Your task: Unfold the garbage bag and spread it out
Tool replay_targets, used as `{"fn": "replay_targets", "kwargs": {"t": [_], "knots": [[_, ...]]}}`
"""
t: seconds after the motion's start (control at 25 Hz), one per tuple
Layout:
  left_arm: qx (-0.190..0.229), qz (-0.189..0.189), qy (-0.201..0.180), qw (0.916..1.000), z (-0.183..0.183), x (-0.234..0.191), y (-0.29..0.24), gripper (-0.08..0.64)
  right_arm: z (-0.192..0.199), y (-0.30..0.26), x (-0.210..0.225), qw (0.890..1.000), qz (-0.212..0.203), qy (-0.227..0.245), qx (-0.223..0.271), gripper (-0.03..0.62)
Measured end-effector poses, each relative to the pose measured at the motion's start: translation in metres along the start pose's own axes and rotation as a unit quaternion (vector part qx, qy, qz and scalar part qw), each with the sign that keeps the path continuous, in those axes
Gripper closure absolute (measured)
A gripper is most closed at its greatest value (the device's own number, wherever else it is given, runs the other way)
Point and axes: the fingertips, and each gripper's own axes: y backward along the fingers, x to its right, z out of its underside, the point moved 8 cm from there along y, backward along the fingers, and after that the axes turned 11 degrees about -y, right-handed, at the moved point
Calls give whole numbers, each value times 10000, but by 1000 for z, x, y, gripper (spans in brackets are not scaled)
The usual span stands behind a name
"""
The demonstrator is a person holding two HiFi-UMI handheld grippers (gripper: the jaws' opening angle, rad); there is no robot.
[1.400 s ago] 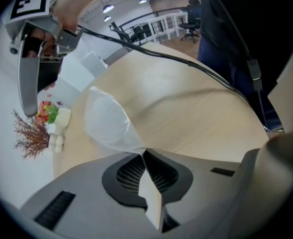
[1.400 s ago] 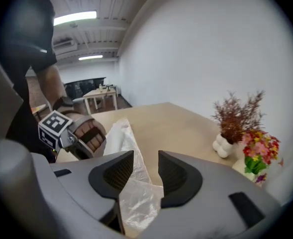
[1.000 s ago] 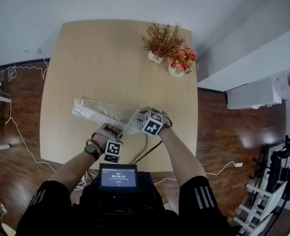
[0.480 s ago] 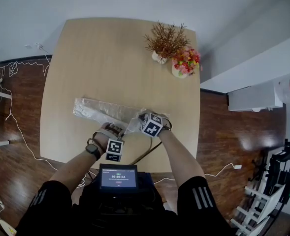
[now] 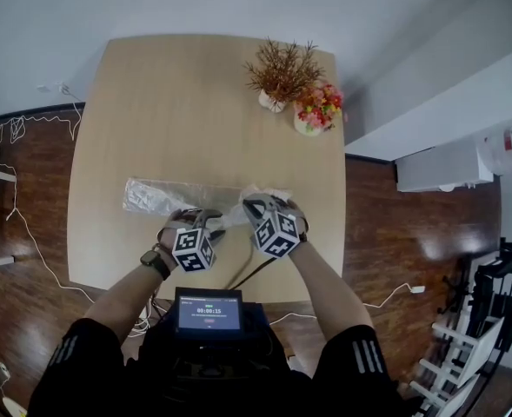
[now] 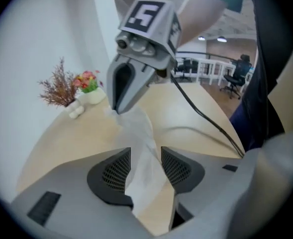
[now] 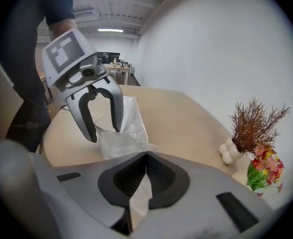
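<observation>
The garbage bag (image 5: 164, 195) lies as a long strip across the bench (image 5: 195, 94), running toward frame left from the right gripper (image 7: 145, 168), whose jaws pinch its end. Just beside it, the left gripper (image 6: 146, 161) has jaws that have just been opening and stand apart, loosely astride the film.

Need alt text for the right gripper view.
The right gripper is shut on the translucent garbage bag. Ahead, the left gripper, jaws just opened, straddles the bag over the wooden table; a dried plant and flowers stand at right.
</observation>
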Motion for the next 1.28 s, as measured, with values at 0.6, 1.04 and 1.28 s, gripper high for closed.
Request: {"fn": "replay_targets", "kwargs": {"t": [0.6,1.04,1.28], "knots": [[306,123,143,9994,-53,-9,-16,560,24,51,-25,9959,403,-586,557,552],[-559,-61,-2121,9756,-48,39,-41,560,31,135,-13,9635,828,-2115,1417,509],[-450,559,-2406,9680,-58,71,-47,560,34,116,0,9627,427,-2509,923,485]]}}
